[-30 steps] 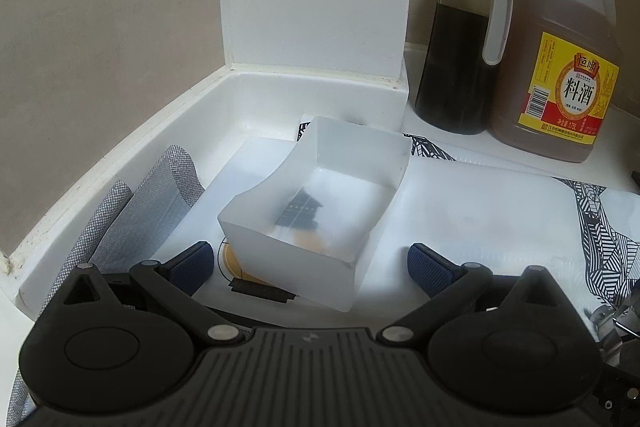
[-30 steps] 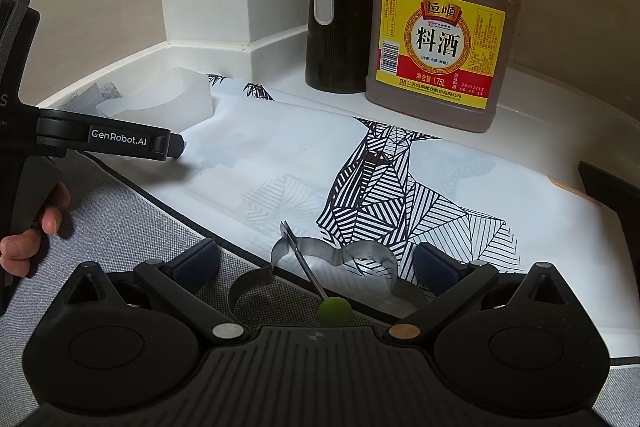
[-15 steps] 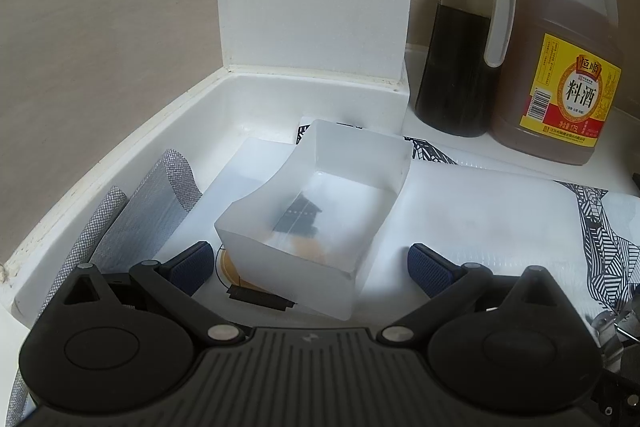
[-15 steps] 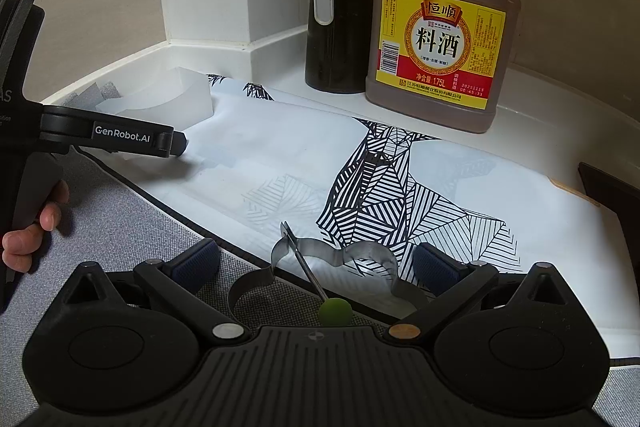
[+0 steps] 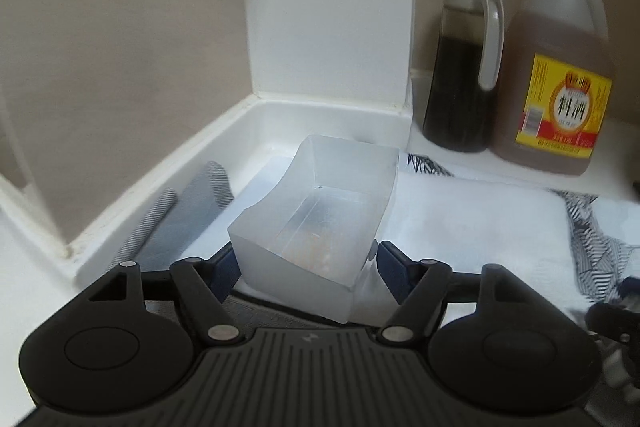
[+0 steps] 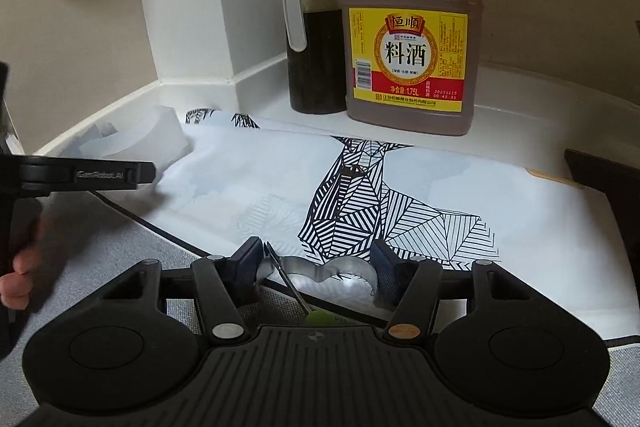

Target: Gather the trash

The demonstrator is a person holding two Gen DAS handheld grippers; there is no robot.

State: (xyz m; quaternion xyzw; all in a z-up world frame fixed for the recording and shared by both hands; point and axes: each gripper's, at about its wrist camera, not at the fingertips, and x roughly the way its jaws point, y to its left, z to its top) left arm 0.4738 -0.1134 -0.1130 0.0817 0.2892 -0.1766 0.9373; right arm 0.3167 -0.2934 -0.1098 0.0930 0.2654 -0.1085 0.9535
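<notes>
A translucent plastic box (image 5: 320, 223) sits tilted between the fingers of my left gripper (image 5: 310, 267), which is shut on its near end. In the right wrist view the same box (image 6: 160, 139) shows at the left behind the left gripper's finger (image 6: 116, 175). My right gripper (image 6: 316, 265) has closed in on a wavy metal strip (image 6: 336, 269) at the mat's front edge, both pads touching it. A thin pick with a green ball (image 6: 318, 317) lies across the strip.
A dark sauce jug (image 6: 316, 39) and a big cooking-wine bottle (image 6: 412, 39) stand at the back by a white pillar (image 5: 328, 7). The patterned mat (image 6: 400, 195) covers the counter over grey cloth (image 6: 104, 247). A hand (image 6: 16, 283) holds the left tool. A dark object (image 6: 608, 179) is at the right edge.
Both grippers have closed, the left onto the plastic box, the right onto the metal strip. The box has tilted up, and the dark bits seen under it are gone from view.
</notes>
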